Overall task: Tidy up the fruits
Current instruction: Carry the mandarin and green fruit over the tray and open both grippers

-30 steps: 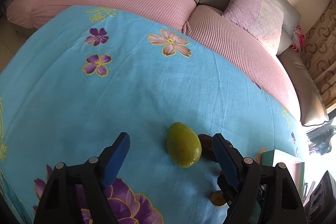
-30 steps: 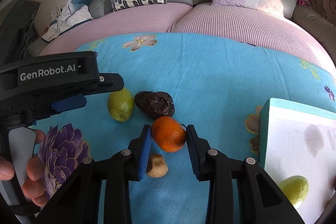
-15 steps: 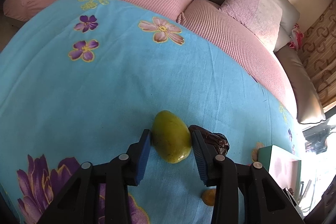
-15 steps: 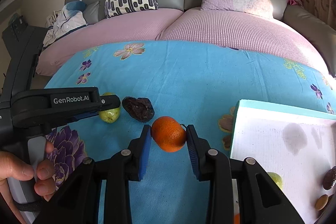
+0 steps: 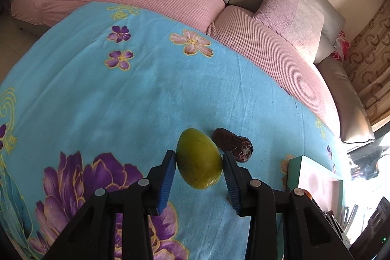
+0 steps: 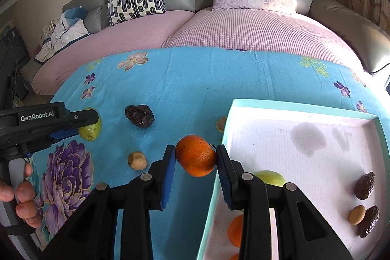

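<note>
1. Your left hand-held gripper (image 5: 198, 163) is closed on the mango (image 5: 198, 160), low centre of the left wrist view; the blue pads (image 5: 168, 174) press its widest part from both sides, the narrow end pointing away from you
2. Smooth, waxy skin and an egg shape: I'd judge the mango fairly heavy and inclined to slide forward out of the pads. Keep the grip on the broad middle, not toward the taper, and squeeze only enough to hold, since ripe flesh bruises
3. Your right hand-held gripper (image 6: 196, 157) holds the orange (image 6: 196, 155), centre of the right wrist view, just left of the tray (image 6: 302, 111) rim. It looks lifted off the cloth (image 6: 195, 79), though I can't be sure
4. The orange is round, light and firm with a pebbled peel that grips well; the pads sit across its middle, which is right. Pinching off-centre would let it roll out
5. The tray fills the lower right of that view and already carries a green fruit, oranges, dark dates (image 6: 364, 185) and a small tan fruit
6. Left on the cloth: a date (image 6: 139, 113) at centre left and a tan fruit (image 6: 137, 160) below it. The date looks soft, wrinkled and sticky; take it across the short width, gently
7. In the left view the date (image 5: 232, 144) lies just right of the mango, so lift straight up to avoid dragging it
</note>
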Tool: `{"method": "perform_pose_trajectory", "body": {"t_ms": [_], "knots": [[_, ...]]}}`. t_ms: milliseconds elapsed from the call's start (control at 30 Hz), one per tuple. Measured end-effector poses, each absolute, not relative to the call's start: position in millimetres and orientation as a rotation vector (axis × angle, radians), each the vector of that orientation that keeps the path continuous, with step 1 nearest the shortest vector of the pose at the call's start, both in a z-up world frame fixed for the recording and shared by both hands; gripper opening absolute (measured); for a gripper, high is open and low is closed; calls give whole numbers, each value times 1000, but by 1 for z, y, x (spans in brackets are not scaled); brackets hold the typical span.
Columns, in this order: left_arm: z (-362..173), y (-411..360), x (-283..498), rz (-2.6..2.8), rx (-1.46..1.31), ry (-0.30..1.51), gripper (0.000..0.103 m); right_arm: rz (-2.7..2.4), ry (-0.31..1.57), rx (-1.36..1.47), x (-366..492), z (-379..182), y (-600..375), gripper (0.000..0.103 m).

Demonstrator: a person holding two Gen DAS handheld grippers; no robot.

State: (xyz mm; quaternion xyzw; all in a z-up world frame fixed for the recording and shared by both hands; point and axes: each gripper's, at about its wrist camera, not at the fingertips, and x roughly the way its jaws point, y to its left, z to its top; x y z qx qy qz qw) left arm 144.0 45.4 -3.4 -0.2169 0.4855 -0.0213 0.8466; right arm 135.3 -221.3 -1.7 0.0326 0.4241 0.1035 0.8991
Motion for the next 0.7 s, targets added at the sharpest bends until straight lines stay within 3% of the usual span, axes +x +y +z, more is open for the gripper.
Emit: {"method": "perform_pose_trajectory", "body": {"t_ms": [700], "knots": [[-1,-14,89,-158,-346,1065,42,102,863,242,77,16,-330,35]]}}
